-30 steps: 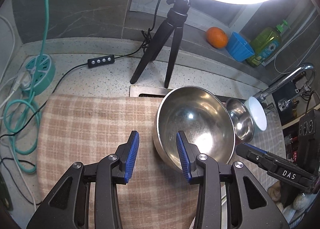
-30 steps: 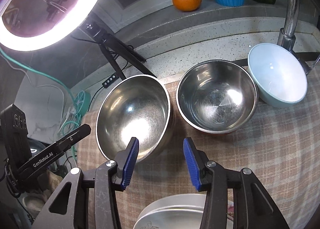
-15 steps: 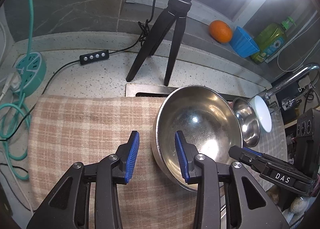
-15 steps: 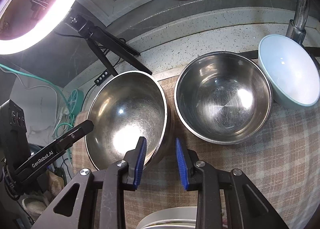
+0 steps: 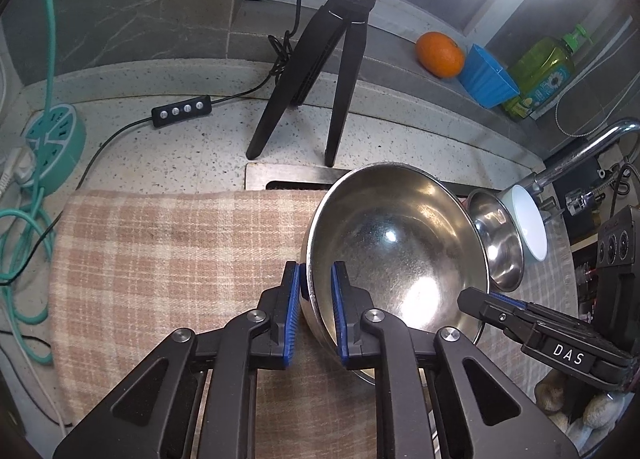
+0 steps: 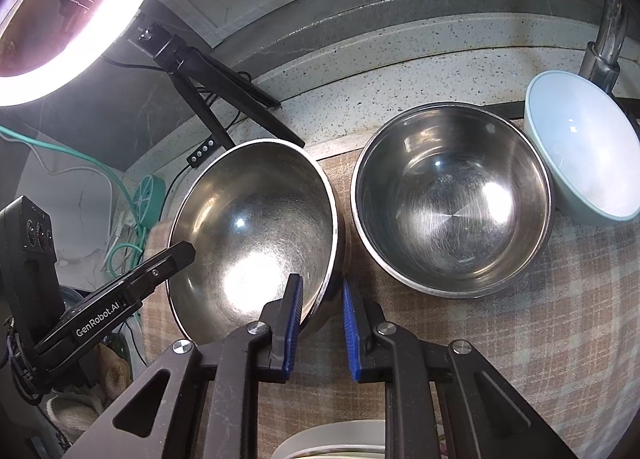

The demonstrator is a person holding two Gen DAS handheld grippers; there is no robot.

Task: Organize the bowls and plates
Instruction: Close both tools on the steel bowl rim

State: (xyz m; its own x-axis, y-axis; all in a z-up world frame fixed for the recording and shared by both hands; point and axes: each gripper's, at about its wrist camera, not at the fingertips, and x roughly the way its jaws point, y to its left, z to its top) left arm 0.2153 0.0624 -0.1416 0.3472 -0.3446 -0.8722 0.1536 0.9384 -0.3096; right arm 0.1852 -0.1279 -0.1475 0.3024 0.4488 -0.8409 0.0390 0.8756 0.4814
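Observation:
A large steel bowl (image 5: 400, 251) rests tilted on a checked cloth (image 5: 168, 259). My left gripper (image 5: 316, 275) is shut on its near rim, one pad inside and one outside. My right gripper (image 6: 320, 287) is shut on the same bowl (image 6: 256, 227) at its right rim. A second steel bowl (image 6: 452, 199) stands right of it, and a pale blue bowl (image 6: 584, 147) farther right by the tap. White plates (image 6: 332, 443) show at the bottom edge of the right wrist view. The right gripper also shows in the left wrist view (image 5: 492, 303).
A ring-light tripod (image 5: 320, 71) stands on the counter behind the cloth. An orange (image 5: 440, 55), a blue cup (image 5: 486, 79) and a green soap bottle (image 5: 540, 71) sit on the back ledge. A tap (image 5: 580, 155) is at the right, a teal power strip (image 5: 52, 139) with cables at the left.
Both grippers have closed: the left onto the large steel bowl's near rim, the right onto its right rim. Both cameras have moved closer to the bowl.

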